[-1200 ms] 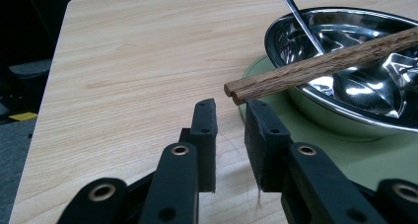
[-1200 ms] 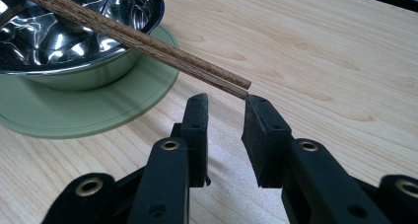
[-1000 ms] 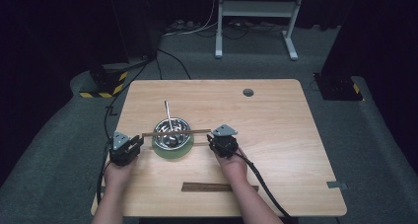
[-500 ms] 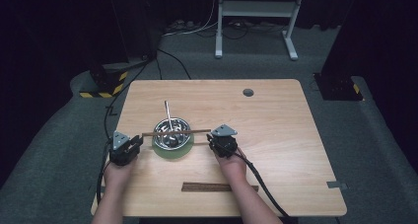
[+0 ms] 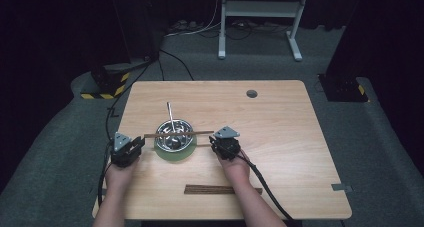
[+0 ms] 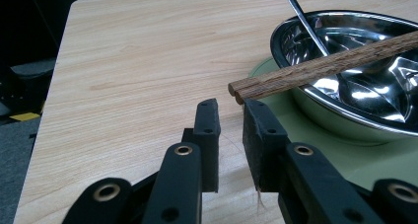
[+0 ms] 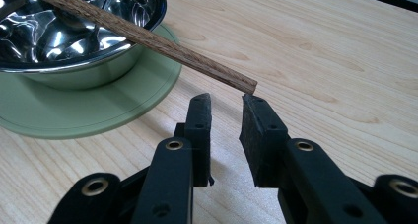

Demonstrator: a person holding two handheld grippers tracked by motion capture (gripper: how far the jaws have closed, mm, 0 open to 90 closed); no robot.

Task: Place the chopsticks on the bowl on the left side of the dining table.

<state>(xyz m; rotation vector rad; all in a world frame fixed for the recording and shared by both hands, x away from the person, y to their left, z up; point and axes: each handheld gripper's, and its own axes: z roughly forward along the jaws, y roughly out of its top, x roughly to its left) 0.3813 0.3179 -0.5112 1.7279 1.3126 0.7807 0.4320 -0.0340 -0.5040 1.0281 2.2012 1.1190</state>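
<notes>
A pair of wooden chopsticks (image 5: 177, 134) lies level across the rim of a steel bowl (image 5: 174, 139), which stands on a green round mat (image 5: 175, 153). A metal spoon (image 5: 170, 114) leans in the bowl, handle pointing away. My left gripper (image 5: 139, 142) sits just left of the bowl; its jaws (image 6: 230, 108) stand a little apart with nothing between them, the chopsticks' (image 6: 320, 66) end just past the tips. My right gripper (image 5: 213, 141) sits just right of the mat; its jaws (image 7: 224, 103) also stand slightly apart and empty, the other chopstick end (image 7: 162, 44) just beyond them.
A second pair of dark chopsticks (image 5: 222, 189) lies flat near the front edge of the wooden table (image 5: 280, 137). A round cable hole (image 5: 251, 93) is at the back right. Cables trail off the table's left side and front.
</notes>
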